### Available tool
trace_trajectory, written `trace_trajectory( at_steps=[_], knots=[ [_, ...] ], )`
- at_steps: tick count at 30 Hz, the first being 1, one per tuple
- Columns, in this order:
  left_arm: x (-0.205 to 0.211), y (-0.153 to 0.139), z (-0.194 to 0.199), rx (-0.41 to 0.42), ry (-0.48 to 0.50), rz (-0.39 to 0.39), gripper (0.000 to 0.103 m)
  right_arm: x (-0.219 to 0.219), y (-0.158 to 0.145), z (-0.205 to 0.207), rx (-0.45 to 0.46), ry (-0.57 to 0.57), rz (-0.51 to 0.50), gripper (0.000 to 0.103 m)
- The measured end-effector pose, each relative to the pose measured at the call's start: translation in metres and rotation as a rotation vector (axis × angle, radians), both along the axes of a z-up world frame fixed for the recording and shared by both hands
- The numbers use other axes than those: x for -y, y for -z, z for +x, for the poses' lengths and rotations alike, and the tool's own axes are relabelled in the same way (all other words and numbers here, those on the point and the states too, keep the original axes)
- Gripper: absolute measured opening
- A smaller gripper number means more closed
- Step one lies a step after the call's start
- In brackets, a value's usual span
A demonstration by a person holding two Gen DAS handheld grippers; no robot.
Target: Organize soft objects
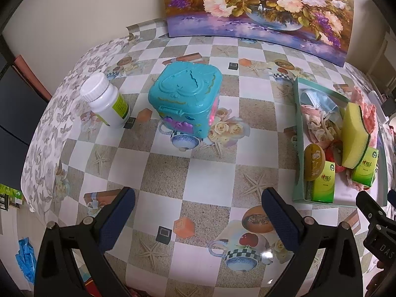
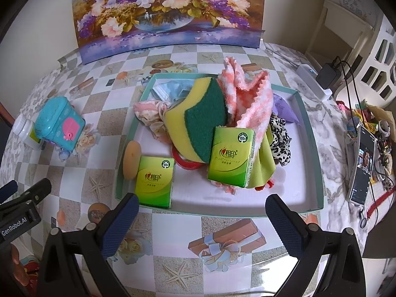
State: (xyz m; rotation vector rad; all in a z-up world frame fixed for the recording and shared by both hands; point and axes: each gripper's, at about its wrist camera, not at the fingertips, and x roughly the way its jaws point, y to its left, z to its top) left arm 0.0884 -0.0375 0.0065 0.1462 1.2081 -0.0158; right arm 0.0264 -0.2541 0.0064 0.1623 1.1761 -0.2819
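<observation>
Hovering above the checkered, picture-printed surface, the left gripper has its jaws spread wide with nothing between them. In its view a teal plastic toy box with a raised heart on its lid stands at 12 o'clock, and a white plastic bottle with a ribbed cap and yellow-green label leans at 10 o'clock; the label text is too small to read.

The right gripper also has its jaws wide apart and empty, just short of the near rim of a shallow teal-rimmed cardboard tray with a white floor. The soft things lie piled in this tray. 2 green tissue packs, each printed with Chinese characters and a round "100%" mark, sit at 11 o'clock and 12 o'clock. A yellow sponge with a dark green scouring face leans behind them, touching a pink-and-white fluffy cloth. A blue face mask lies at the far left corner, a leopard-print fabric piece at 1 o'clock, a round tan puff against the left wall.

At 9 o'clock in the right view, the other gripper's body reads "GenRobot.AI". A floral painting stands at the far edge.
</observation>
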Motion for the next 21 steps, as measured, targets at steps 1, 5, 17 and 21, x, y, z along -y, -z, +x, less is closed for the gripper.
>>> trace_trajectory(
  at_steps=[1,5,17,21],
  knots=[
    [-0.0002,0.0003,0.0,0.0,-0.001,0.0,0.102,-0.0001,0.0,0.0001,0.0,0.0,0.0,0.103],
    [-0.0012,0.0012,0.0002,-0.003,-0.006,-0.001,0.102,0.0001,0.0008,-0.0002,0.0,-0.003,-0.002,0.103],
    [-0.0028,0.0014,0.0009,-0.005,-0.015,-0.003,0.102,-0.0002,0.0008,0.0,-0.001,-0.004,-0.003,0.103],
    [-0.0039,0.002,0.0013,-0.008,-0.021,-0.002,0.102,-0.0005,0.0007,0.0004,-0.001,-0.005,-0.004,0.103]
  ],
)
